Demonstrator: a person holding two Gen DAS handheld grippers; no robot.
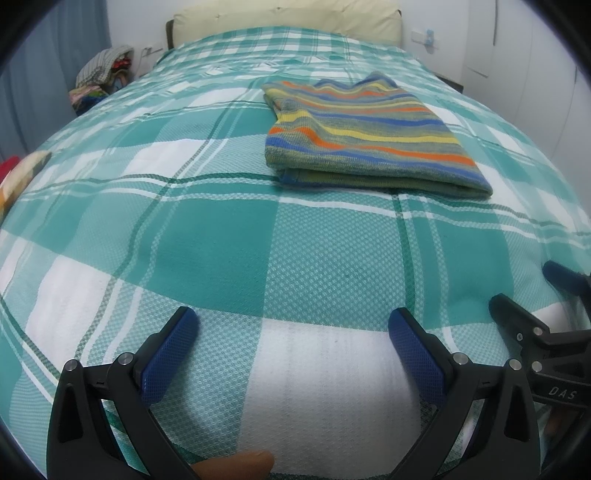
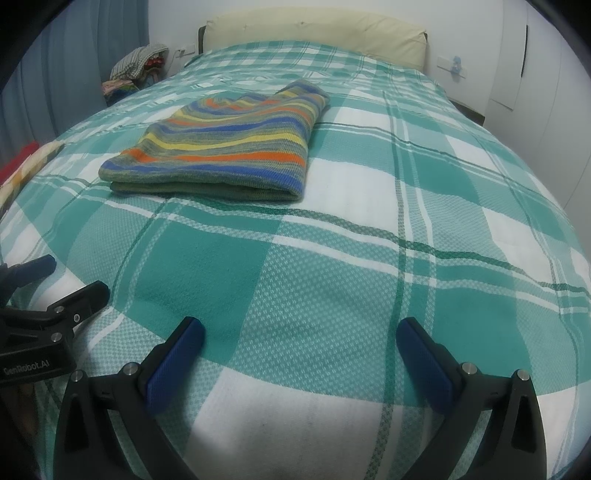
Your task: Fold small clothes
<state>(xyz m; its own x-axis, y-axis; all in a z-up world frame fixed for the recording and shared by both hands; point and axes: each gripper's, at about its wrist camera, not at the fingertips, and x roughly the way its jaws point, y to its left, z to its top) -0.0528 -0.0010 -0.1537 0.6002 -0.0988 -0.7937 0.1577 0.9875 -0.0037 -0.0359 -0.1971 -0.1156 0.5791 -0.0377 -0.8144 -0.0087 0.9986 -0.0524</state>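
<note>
A striped knit garment [image 1: 364, 134] in green, blue, orange and yellow lies folded into a thick rectangle on the green-and-white checked bedspread [image 1: 207, 254]. In the right wrist view the same garment [image 2: 221, 147] sits ahead and to the left. My left gripper [image 1: 291, 321] hovers open over the near part of the bed, well short of the garment, nothing between its blue pads. My right gripper [image 2: 301, 330] is open too and holds nothing. Each gripper shows at the edge of the other's view: the right gripper [image 1: 524, 291] and the left gripper [image 2: 74, 275].
A cream headboard cushion [image 1: 288, 18] stands at the far end of the bed. A heap of clothes [image 1: 103, 77] lies beyond the bed's left side. White cupboard doors [image 2: 543, 74] stand to the right. A fingertip [image 1: 240, 465] shows at the bottom edge.
</note>
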